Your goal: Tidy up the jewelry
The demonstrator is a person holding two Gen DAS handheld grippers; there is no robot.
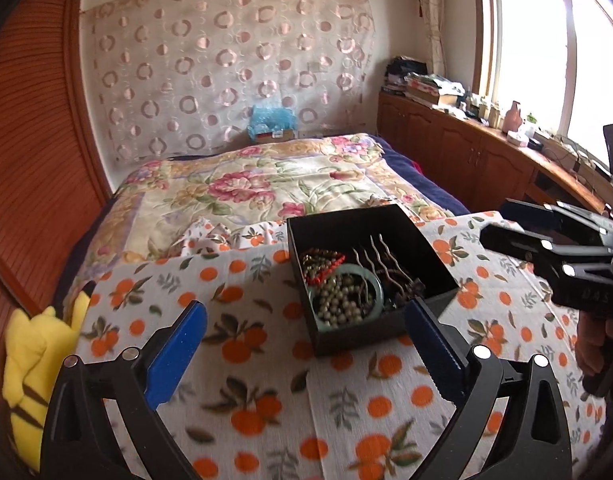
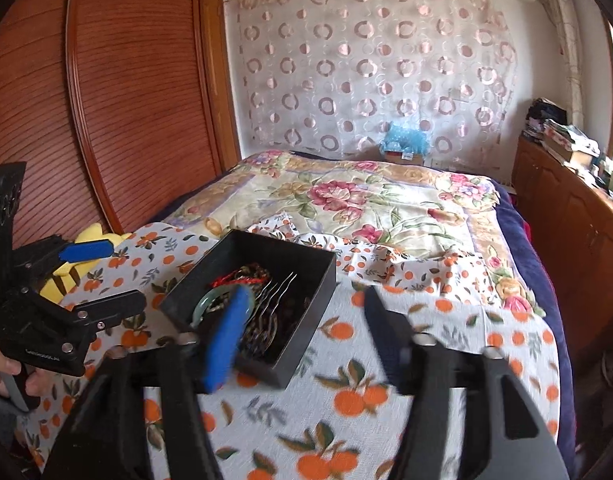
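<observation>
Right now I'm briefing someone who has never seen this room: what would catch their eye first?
Probably the open black box heaped with jewelry, sitting on the orange-print cloth in the foreground, with a green bangle and wavy hairpins on top. Both claws, left and right, stand open and empty near it. Behind lies the floral bedspread.

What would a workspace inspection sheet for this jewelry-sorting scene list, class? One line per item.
Surface: orange-print cloth over the bed.
Job's things: open black box holding a green bangle, beads and wavy hairpins.
Clutter: yellow plush toy at the cloth's edge.
Grippers: left tool open, empty; right tool open, empty.
Cables: some on the window ledge.
Surroundings: floral quilt, wooden cabinets.
</observation>
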